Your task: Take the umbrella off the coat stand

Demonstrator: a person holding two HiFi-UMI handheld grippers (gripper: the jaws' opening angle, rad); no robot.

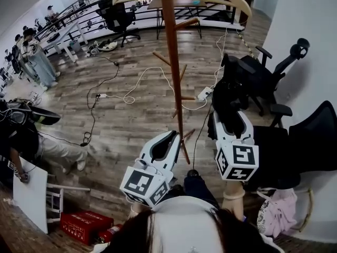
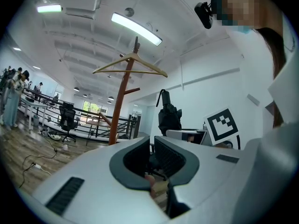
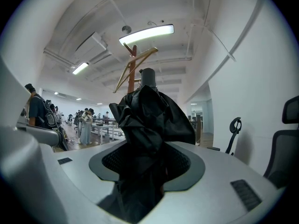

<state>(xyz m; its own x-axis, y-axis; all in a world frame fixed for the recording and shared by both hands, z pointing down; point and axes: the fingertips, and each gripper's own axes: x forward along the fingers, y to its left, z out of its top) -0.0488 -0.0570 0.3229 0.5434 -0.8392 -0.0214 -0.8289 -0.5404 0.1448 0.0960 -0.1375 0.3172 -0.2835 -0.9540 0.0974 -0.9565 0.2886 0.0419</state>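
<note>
My right hand-held gripper point(image 3: 147, 158) has its jaws wide around the black umbrella point(image 3: 150, 113), the ribbed dark pads pressing into its crumpled, glossy folds of fabric. The umbrella's blunt tip stands upright above the bundle. In the head view it hangs to the right of the coat stand point(image 1: 171, 51), apart from the slim, reddish wooden pole with its short slanted pegs. My left hand-held gripper point(image 2: 152, 146), smooth white shell and grooved pads, stands only narrowly open and holds nothing.
</note>
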